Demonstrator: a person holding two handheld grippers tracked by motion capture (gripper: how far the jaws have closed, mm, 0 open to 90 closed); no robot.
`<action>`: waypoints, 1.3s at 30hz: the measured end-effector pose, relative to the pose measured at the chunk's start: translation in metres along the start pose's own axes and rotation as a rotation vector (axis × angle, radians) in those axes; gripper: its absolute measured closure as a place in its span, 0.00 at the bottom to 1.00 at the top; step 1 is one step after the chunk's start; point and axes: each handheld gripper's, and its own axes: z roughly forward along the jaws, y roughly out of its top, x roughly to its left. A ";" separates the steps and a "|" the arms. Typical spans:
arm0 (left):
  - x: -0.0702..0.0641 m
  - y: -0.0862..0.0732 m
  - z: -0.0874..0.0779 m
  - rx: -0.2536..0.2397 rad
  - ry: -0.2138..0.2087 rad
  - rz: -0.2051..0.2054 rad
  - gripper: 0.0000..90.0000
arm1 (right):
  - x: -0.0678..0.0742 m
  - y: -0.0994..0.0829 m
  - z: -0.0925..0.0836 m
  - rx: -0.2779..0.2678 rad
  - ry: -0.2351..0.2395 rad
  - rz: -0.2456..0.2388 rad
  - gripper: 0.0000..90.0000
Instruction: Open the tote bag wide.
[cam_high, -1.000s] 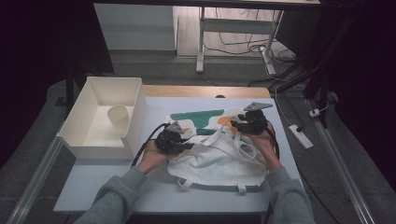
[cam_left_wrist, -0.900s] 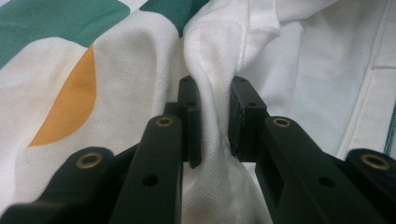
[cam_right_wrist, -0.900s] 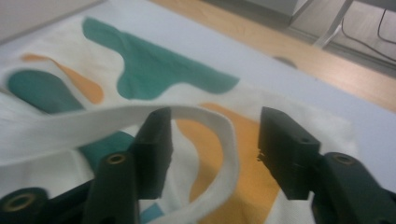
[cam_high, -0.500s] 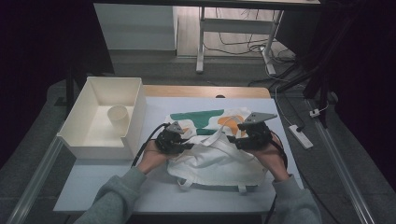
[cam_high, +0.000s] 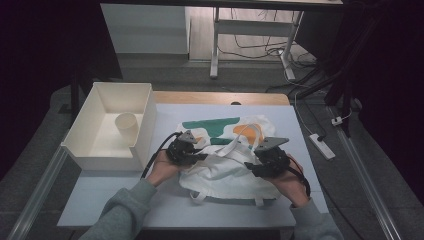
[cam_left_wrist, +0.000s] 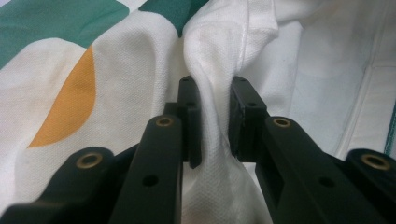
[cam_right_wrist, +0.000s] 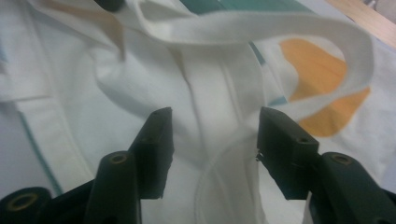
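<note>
A white cloth bag (cam_high: 225, 172) with green and orange patches lies crumpled in the middle of the table. My left gripper (cam_high: 201, 156) is at the bag's left side, shut on a raised fold of the white cloth (cam_left_wrist: 215, 93), which is pinched between its pads. My right gripper (cam_high: 254, 169) is at the bag's right side, pointing left. Its jaws have just been closing but stand open (cam_right_wrist: 212, 140); bag cloth lies between them and the pads do not press on it. A white strap (cam_right_wrist: 261, 28) loops above those jaws.
A white open box (cam_high: 145, 125) stands at the left of the table with a paper cup (cam_high: 126, 127) inside. A power strip (cam_high: 320, 146) lies off the table's right side. A wooden strip (cam_high: 220, 97) runs along the far edge.
My right gripper has moved from the bag's upper part toward the near side, along its right edge. The left gripper and its fold have stayed put.
</note>
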 end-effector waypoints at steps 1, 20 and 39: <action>0.000 0.000 0.000 0.000 0.000 -0.001 0.84 | -0.001 -0.001 0.001 0.004 -0.003 0.004 0.55; -0.001 0.000 0.000 -0.001 0.002 0.001 0.84 | -0.024 -0.001 -0.017 -0.124 -0.072 0.030 0.98; -0.001 -0.001 0.000 0.002 0.001 0.002 0.84 | -0.112 -0.022 0.054 -0.076 -0.167 0.200 0.98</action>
